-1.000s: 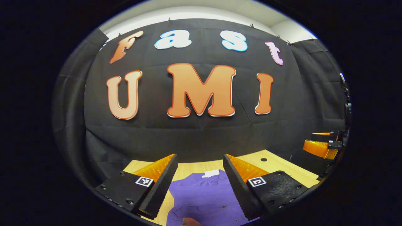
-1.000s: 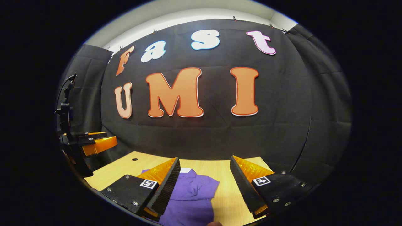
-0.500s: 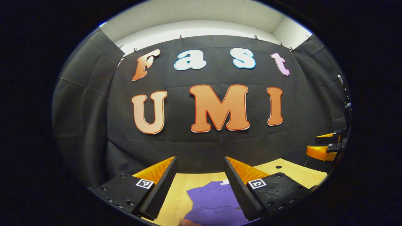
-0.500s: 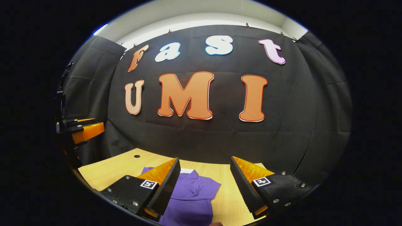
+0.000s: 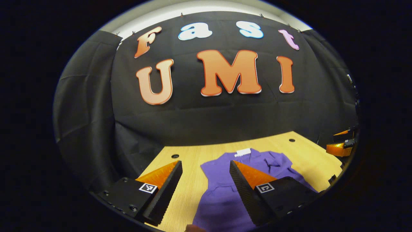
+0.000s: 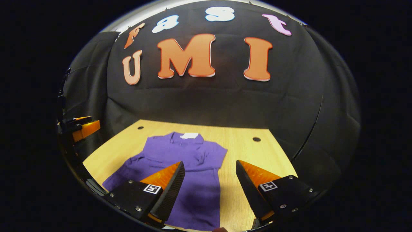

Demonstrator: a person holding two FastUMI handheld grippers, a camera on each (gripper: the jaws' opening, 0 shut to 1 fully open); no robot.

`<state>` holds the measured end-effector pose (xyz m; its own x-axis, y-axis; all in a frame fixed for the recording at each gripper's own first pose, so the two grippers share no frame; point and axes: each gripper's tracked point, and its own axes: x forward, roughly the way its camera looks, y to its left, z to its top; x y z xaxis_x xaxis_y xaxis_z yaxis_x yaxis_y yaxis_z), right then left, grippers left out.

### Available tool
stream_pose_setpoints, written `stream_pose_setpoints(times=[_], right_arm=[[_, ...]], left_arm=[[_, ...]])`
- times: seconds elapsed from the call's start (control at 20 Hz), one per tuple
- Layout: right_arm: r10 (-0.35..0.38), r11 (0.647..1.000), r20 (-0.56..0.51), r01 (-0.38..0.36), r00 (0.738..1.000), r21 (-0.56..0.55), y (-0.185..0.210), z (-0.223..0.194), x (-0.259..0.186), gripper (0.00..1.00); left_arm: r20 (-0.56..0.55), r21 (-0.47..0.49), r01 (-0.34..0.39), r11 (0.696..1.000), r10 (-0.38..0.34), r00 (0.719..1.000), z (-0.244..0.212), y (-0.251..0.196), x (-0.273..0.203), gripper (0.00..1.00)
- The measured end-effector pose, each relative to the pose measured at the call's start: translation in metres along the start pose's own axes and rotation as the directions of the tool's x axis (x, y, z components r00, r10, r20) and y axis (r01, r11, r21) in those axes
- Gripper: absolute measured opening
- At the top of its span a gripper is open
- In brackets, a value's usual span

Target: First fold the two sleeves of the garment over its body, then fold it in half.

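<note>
**Wooden table, one purple garment, two grippers held above it**

Wood-grain tabletop (image 6: 254,154), pale and bare around the cloth, was the largest thing in both views, backed by the black cloth wall (image 6: 209,103) of the booth. Three small round holes could be counted in the table across the two views: in the right gripper view, one near the far left corner (image 6: 140,128) and one near the far right edge (image 6: 256,139); in the left gripper view, one near the far left corner (image 5: 175,156) and one at the far right (image 5: 292,140). Whether any of these were the same hole could not be told.

One purple garment (image 6: 190,174) lay flat on the table, its collar toward the far edge with one white tag (image 6: 189,135) at the neck. In the right gripper view one short sleeve (image 6: 217,154) spread toward the right side of the table and the other sleeve (image 6: 124,174) reached toward the near left edge. In the left gripper view the same garment (image 5: 222,196) ran from the far middle of the table to the near edge.

Two grippers were present. The left gripper (image 5: 205,183) hung over the garment's left side, its two fingers apart with nothing between them. The right gripper (image 6: 209,185) hung over the garment's right side and the bare wood beside it, its two fingers likewise spread and holding nothing. Each gripper also appeared at the side of the other's view, off the table's edge.
</note>
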<state>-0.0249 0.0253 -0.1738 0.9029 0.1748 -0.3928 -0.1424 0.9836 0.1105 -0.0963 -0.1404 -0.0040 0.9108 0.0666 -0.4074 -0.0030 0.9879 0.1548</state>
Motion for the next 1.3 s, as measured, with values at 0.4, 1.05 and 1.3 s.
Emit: stream_pose_setpoints(times=[0.4,1.05,1.3], right_arm=[[0.034,0.997,-0.361,-0.007,0.932,0.075,0.003,-0.125,-0.012,0.95],[0.060,0.986,-0.686,0.066,0.725,0.156,0.006,-0.244,-0.036,0.96],[0.059,0.988,-0.745,0.066,0.664,0.138,0.009,-0.265,-0.045,0.96]], left_arm=[[-0.344,0.006,0.047,0.999,-0.042,0.938,-0.112,0.003,-0.008,0.95],[-0.806,-0.112,0.046,0.993,-0.118,0.580,-0.271,0.007,-0.055,0.97],[-0.883,-0.152,0.014,0.988,-0.143,0.446,-0.305,0.008,-0.069,0.97]])
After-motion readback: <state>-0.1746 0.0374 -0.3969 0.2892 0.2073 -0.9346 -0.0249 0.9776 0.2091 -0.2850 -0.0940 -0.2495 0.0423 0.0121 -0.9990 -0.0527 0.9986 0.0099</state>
